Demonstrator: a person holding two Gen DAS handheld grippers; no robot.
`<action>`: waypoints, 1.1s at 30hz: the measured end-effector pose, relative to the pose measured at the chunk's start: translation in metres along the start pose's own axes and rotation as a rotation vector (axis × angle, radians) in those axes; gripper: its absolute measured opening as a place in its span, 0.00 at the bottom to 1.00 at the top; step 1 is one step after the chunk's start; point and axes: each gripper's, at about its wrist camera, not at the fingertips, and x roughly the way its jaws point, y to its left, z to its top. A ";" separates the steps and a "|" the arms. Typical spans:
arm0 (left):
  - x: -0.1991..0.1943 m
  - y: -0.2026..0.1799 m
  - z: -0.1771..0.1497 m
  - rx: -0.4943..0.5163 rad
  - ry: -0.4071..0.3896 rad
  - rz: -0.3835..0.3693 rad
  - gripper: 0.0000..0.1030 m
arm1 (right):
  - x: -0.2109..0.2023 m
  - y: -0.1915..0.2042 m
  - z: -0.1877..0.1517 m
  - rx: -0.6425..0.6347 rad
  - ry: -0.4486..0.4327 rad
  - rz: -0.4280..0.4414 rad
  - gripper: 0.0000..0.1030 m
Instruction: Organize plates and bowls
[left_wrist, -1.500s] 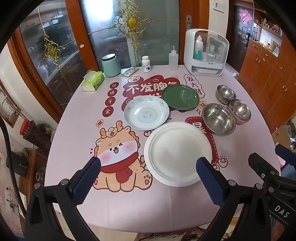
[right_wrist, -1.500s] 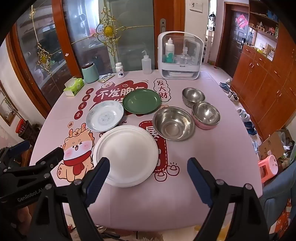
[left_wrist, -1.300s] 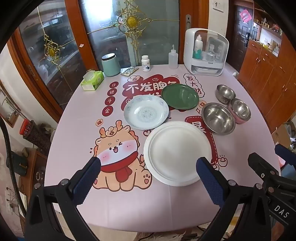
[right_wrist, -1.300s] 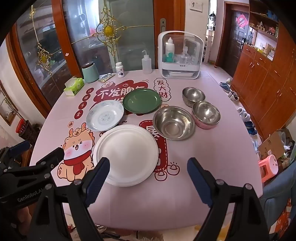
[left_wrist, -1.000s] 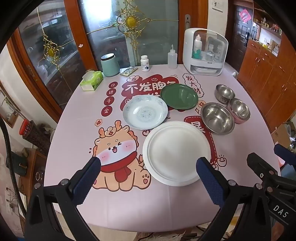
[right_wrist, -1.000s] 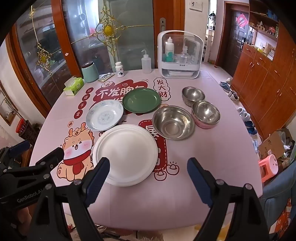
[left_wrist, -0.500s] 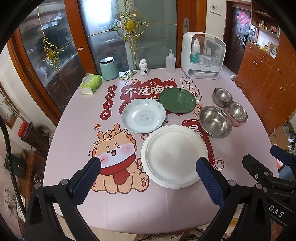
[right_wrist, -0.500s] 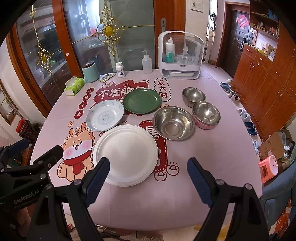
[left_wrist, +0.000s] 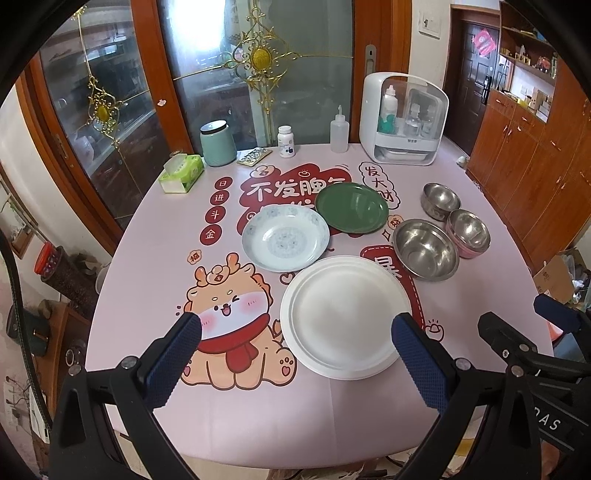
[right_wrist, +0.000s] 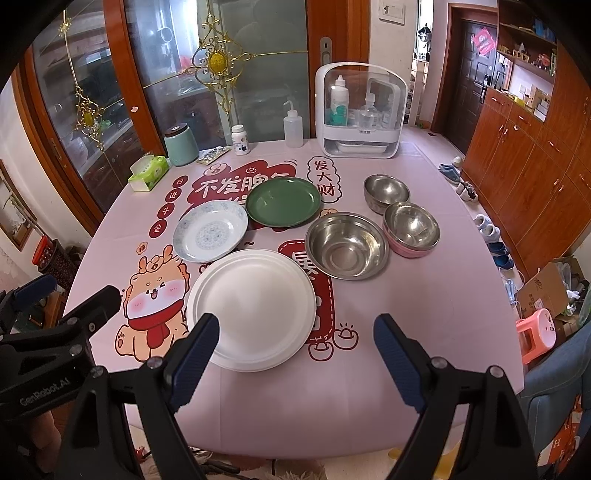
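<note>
A large white plate (left_wrist: 345, 315) (right_wrist: 253, 306) lies nearest on the pink table. Behind it sit a blue-patterned plate (left_wrist: 285, 242) (right_wrist: 210, 230) and a green plate (left_wrist: 351, 212) (right_wrist: 282, 201). To the right stand a large steel bowl (left_wrist: 425, 253) (right_wrist: 347, 245), a pink-sided steel bowl (left_wrist: 469, 232) (right_wrist: 412, 227) and a small steel bowl (left_wrist: 441, 201) (right_wrist: 386, 192). My left gripper (left_wrist: 295, 328) hangs open above the table's near edge, holding nothing. My right gripper (right_wrist: 295, 328) is open too, empty, beside the left one.
Along the table's (left_wrist: 155, 236) far edge stand a tissue box (left_wrist: 181, 172), a teal canister (left_wrist: 218, 147), a pill bottle (left_wrist: 286, 141), a squeeze bottle (left_wrist: 340, 133) and a white organiser box (left_wrist: 402, 123). Glass doors lie behind; wooden cabinets (right_wrist: 535, 155) stand to the right.
Both grippers have pulled back and up slightly, so the dishes look a little smaller and farther. Nothing on the table moved; both stay open.
</note>
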 end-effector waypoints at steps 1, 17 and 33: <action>0.000 0.000 0.000 0.000 0.002 0.002 0.99 | 0.000 0.000 0.000 0.001 0.000 0.001 0.84; 0.001 0.000 -0.003 0.006 0.013 0.007 0.99 | -0.004 0.000 0.000 0.007 -0.005 -0.002 0.84; 0.003 0.003 -0.002 0.003 0.020 0.013 0.99 | -0.005 0.001 0.001 0.004 -0.007 -0.001 0.84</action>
